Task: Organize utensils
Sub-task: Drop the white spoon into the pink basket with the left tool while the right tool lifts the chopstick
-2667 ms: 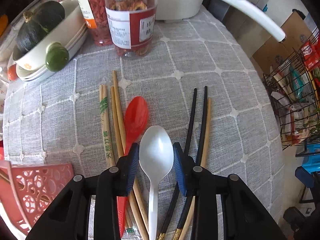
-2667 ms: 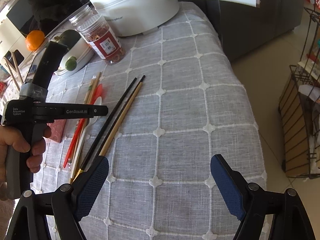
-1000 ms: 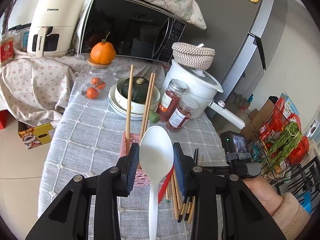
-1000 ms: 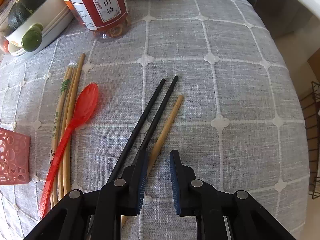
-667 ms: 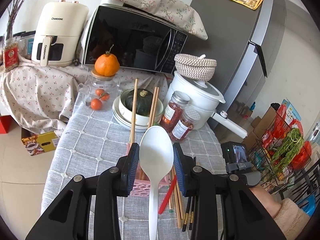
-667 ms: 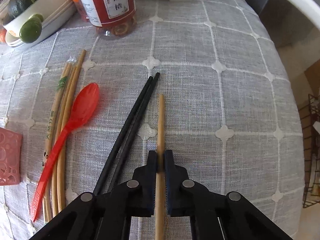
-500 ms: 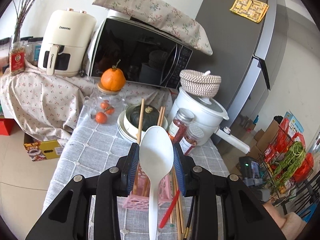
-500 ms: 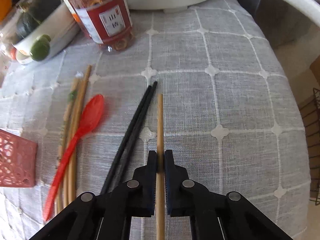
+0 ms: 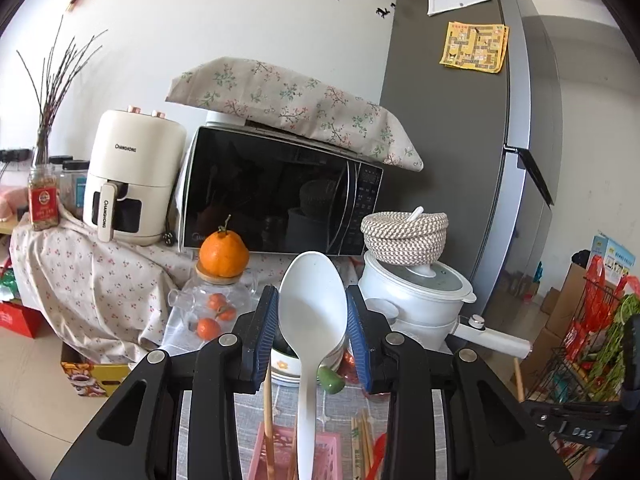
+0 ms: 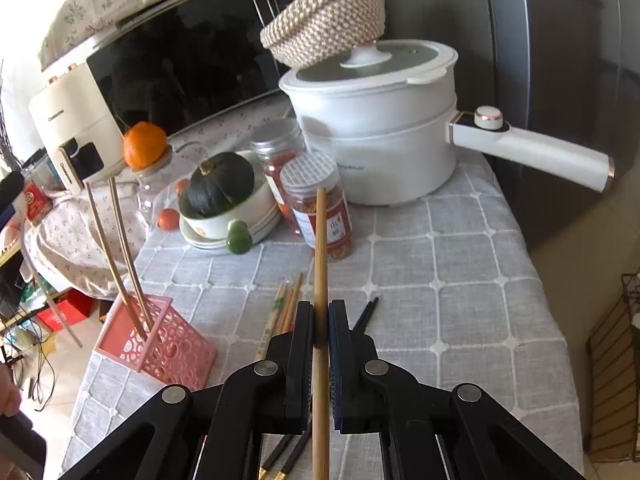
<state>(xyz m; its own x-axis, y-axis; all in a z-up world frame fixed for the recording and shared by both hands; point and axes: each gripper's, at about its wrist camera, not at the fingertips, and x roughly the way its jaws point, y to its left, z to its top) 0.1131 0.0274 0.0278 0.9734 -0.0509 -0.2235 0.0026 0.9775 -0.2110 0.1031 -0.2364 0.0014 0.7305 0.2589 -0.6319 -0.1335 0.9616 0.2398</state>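
My left gripper (image 9: 313, 312) is shut on a white plastic spoon (image 9: 312, 304), bowl up, held upright above a pink perforated utensil basket (image 9: 280, 456) that has a wooden chopstick (image 9: 269, 408) standing in it. My right gripper (image 10: 320, 320) is shut on a single wooden chopstick (image 10: 321, 248), lifted off the grey checked tablecloth (image 10: 440, 280) and pointing away. The pink basket (image 10: 160, 344) with two chopsticks (image 10: 120, 256) stands at the left in the right wrist view. Light wooden chopsticks (image 10: 284, 308) and black chopsticks (image 10: 366, 314) lie on the cloth behind the right fingers.
A white electric pot (image 10: 376, 120) with a long handle (image 10: 536, 152), two red-filled jars (image 10: 320, 208), a bowl with a dark squash (image 10: 220, 188), a glass jar topped by an orange (image 10: 145, 145), a microwave (image 9: 280, 192) and an air fryer (image 9: 128, 184) crowd the back. A wire rack (image 9: 592, 352) stands right.
My left gripper has risen and tilted up with the spoon over the basket. My right gripper, shut on the wooden chopstick, has lifted it off the cloth and tilted upward.
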